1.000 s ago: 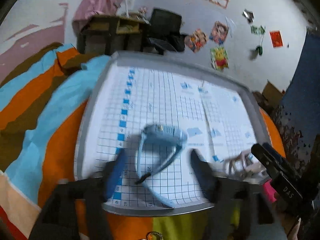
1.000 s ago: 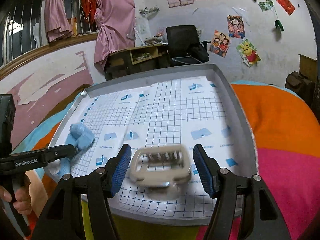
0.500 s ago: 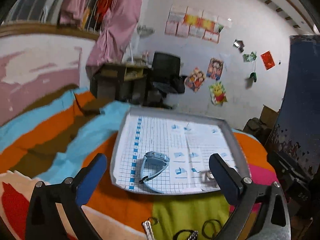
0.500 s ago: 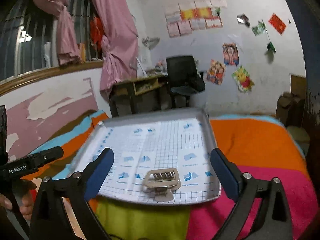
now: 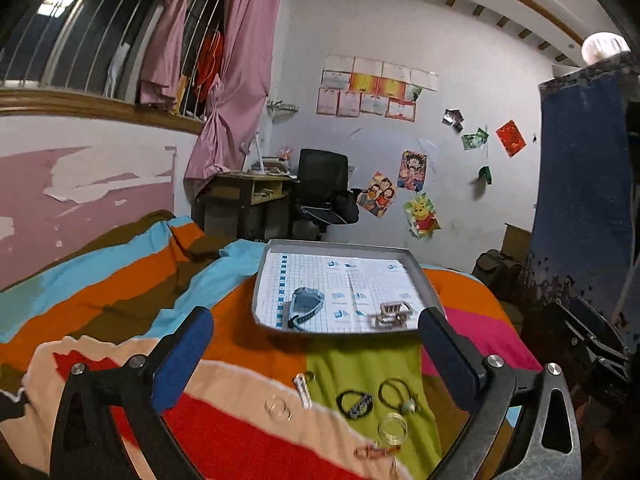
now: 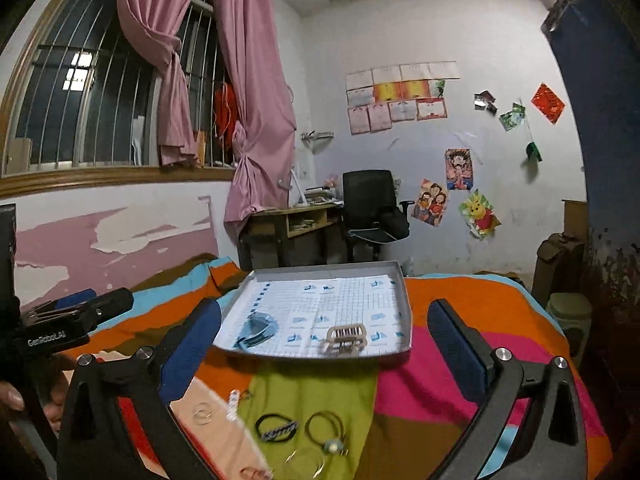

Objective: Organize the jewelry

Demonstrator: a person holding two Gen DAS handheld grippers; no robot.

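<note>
Plainly, the left gripper stands spread as wide as it goes, its blue pads far apart with nothing held between them and touching nothing. The right gripper is much the same, its jaws still opening, empty, clear of everything on the bed. Both point across the bed toward the grey tray, which rests on the striped blanket and is lined with a white gridded sheet marked with small blue squares. Two things lie in the tray near its front edge: a light-blue watch toward the left, its strap curled under it, and a beige hair clip with a row of teeth toward the right, the two well apart. Outside the tray, closer to the grippers, more pieces sit loose on the blanket: a small beaded charm, a clear ring, a black braided bracelet, a black cord loop with a pale bead, and a thin gold bangle. From the right wrist view the left gripper's body shows at the left edge with part of a hand under it.
</note>
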